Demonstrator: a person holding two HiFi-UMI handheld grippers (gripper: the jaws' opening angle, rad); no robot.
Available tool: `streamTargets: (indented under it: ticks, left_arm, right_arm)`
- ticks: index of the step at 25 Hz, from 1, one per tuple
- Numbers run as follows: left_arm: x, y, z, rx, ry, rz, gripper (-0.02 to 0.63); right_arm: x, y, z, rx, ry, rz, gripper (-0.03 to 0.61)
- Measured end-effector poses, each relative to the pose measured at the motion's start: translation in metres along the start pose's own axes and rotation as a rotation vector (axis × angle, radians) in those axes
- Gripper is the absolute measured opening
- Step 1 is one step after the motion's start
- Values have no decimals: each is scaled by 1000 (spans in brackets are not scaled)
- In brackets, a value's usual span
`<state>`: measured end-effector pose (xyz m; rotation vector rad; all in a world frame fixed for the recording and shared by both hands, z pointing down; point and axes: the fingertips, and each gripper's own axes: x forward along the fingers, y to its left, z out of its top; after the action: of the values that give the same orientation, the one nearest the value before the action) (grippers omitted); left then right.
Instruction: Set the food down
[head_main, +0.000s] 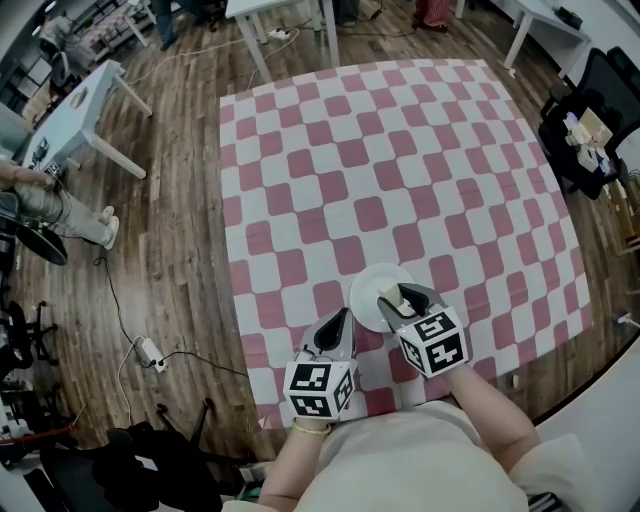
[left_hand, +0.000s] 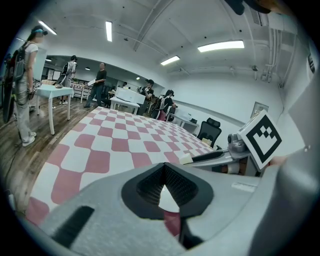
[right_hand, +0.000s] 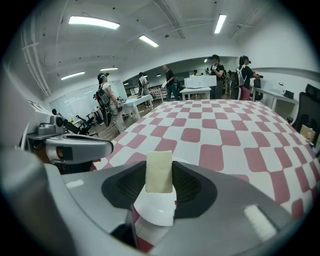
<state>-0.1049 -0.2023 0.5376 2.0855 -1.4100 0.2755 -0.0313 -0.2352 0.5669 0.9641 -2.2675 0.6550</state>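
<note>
A small pale yellow block of food is clamped upright between the jaws of my right gripper, just above a white plate. The right gripper view shows the block standing in my right gripper with the plate beneath it. My left gripper hovers beside the plate's left edge, its jaws shut with nothing in them. In the left gripper view the left gripper's tips meet, and the food shows at the right gripper's tip.
The plate lies near the front edge of a red-and-white checkered cloth. White tables stand on the wooden floor at the back left. A black chair with bags is at the right. A power strip lies left of the cloth. People stand far off.
</note>
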Motion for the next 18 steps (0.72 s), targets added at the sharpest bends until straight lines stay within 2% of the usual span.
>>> streamTargets:
  ticks: [18]
  left_arm:
    - [12,1,-5,-5,23,-5,0]
  right_arm:
    - [18,-17,-21,3,105,-31,169]
